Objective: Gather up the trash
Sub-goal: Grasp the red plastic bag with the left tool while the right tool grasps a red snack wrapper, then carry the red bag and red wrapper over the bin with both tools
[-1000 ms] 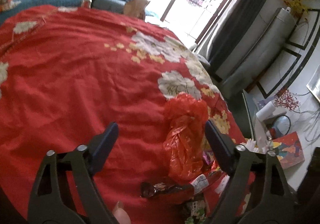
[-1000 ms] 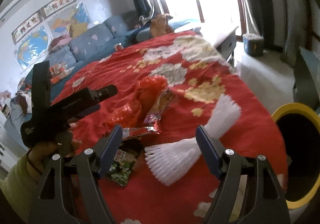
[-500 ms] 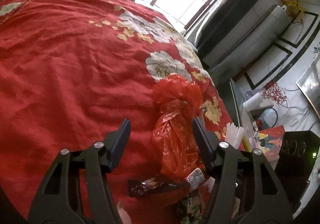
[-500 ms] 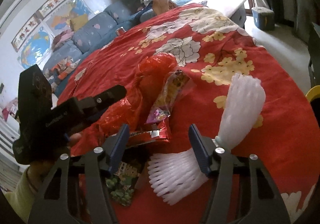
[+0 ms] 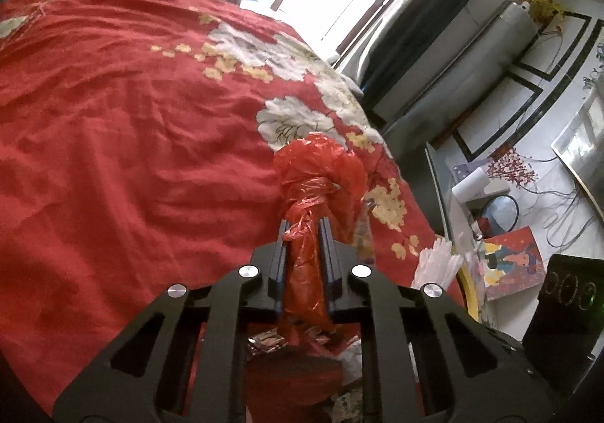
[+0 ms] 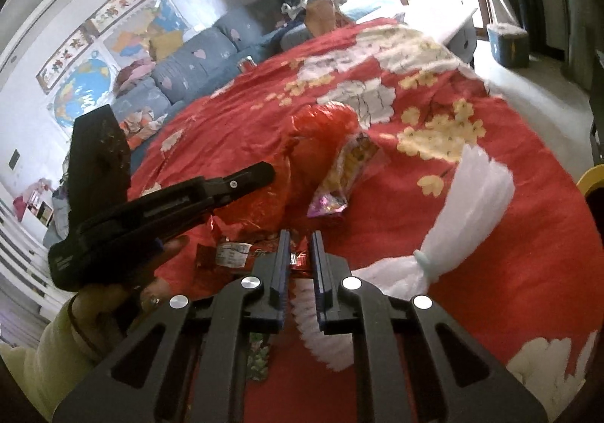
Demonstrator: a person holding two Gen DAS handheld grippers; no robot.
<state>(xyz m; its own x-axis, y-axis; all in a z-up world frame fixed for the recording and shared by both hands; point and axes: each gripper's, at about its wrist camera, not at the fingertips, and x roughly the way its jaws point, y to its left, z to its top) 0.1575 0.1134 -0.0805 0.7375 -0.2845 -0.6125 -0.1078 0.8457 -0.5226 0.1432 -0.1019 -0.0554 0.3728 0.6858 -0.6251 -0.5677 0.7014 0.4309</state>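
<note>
My left gripper [image 5: 304,230] is shut on a crumpled red plastic bag [image 5: 321,177] on the red flowered bedspread [image 5: 132,121]. In the right wrist view the same bag [image 6: 321,128] lies mid-bed with the left gripper [image 6: 260,172] on it. My right gripper [image 6: 300,240] is shut on the edge of a white foam fruit net [image 6: 472,204], with a red snack wrapper [image 6: 241,253] just beyond its tips. A yellow and purple snack packet [image 6: 339,177] lies by the bag. A green wrapper [image 6: 258,355] lies under the right gripper.
A yellow-rimmed black bin [image 6: 594,181] stands off the bed's right edge. A blue sofa [image 6: 196,60] runs along the far side. A drinks can [image 6: 245,64] stands at the bed's far edge. A side table with clutter [image 5: 487,196] is right of the bed.
Both grippers have closed from wide open: the left on the red bag, the right on the foam net. Both moved forward and down toward the trash pile.
</note>
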